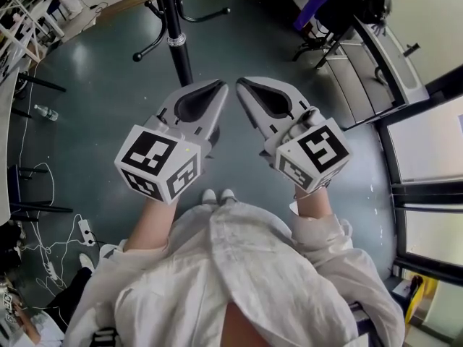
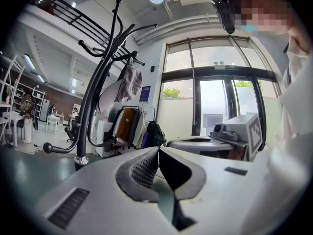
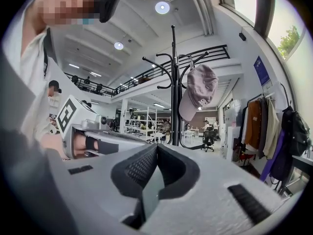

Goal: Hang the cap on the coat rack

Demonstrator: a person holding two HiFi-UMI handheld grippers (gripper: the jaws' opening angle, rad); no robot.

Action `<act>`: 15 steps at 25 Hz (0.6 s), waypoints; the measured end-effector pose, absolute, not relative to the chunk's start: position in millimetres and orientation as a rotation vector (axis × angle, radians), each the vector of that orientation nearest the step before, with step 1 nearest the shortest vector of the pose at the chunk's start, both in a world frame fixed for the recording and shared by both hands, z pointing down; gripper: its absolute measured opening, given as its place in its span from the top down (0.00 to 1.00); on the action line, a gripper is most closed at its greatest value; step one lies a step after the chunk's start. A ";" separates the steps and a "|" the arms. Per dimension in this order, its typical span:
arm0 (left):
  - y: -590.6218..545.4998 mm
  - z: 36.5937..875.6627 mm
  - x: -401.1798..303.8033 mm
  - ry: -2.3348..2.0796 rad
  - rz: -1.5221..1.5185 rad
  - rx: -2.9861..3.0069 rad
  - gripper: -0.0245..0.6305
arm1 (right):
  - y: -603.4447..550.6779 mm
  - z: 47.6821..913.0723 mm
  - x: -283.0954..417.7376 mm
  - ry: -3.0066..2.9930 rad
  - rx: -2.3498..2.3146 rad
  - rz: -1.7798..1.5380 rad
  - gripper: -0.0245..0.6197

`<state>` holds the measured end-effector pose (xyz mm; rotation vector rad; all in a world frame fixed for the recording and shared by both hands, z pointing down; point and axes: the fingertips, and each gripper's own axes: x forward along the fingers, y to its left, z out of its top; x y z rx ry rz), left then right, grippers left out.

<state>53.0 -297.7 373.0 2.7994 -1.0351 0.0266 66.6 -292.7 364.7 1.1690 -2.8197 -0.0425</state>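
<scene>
Your left gripper (image 1: 221, 87) and right gripper (image 1: 243, 83) have jaws closed, empty; the cap (image 3: 198, 94) hangs on the coat rack (image 3: 174, 82), one o'clock.

Lettering: white print on the dusty-pink fabric cap (image 3: 199, 93), too small to read.
Signage: blue rectangular wall sign (image 3: 259, 70), its white text illegible.

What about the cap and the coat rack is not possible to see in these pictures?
Right gripper view: the cap covers its own hook; its print is too small to read.
Head view: the top edge cuts off the coat rack; hooks and cap lie out of frame.
</scene>
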 end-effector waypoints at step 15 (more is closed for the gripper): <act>-293.3 383.4 40.7 -0.993 0.059 2.798 0.94 | -290.1 370.6 57.5 -2.775 1.021 -0.080 0.96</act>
